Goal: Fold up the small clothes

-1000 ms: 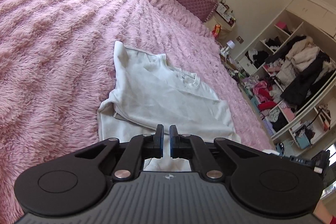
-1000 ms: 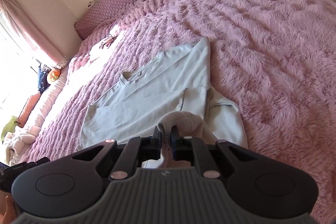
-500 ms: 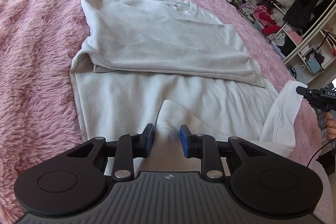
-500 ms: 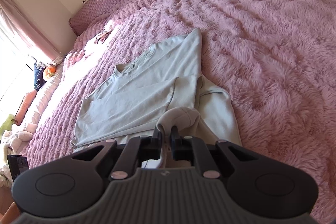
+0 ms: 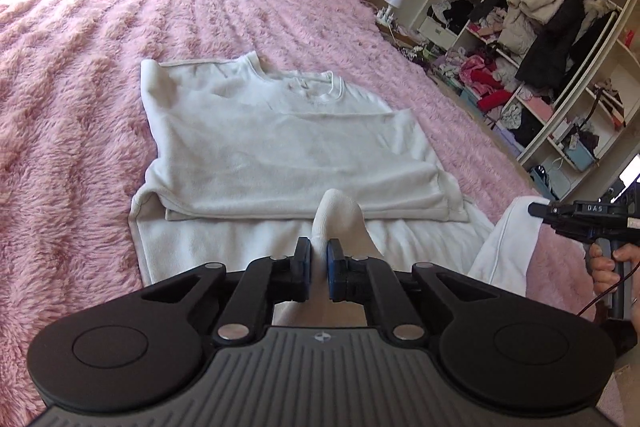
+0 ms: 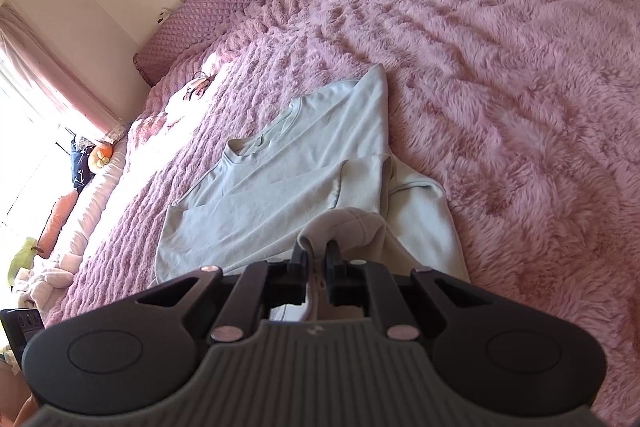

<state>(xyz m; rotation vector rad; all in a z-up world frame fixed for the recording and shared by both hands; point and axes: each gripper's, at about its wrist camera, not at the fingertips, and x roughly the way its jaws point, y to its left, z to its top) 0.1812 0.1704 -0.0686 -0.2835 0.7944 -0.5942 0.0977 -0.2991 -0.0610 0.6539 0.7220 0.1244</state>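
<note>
The left gripper (image 5: 319, 255), its jaws just closed, pinches a raised fold of the white sweatshirt (image 5: 280, 143); the right gripper (image 6: 317, 259) clamps another fold. Beyond, the sweatshirt lies part-folded near the pink blanket's (image 5: 72, 115) near edge.

White sweatshirt (image 5: 288, 143): soft knit, ribbed crew neck at the far end; lay front-up on the pink plush bedspread (image 5: 72, 131), sleeves folded in over the body, one forming a flat panel across the chest; near hem raised off the bed in two pinched peaks, one at each near corner; the same garment read pale grey-blue (image 6: 288, 187) in the right wrist view.
</note>
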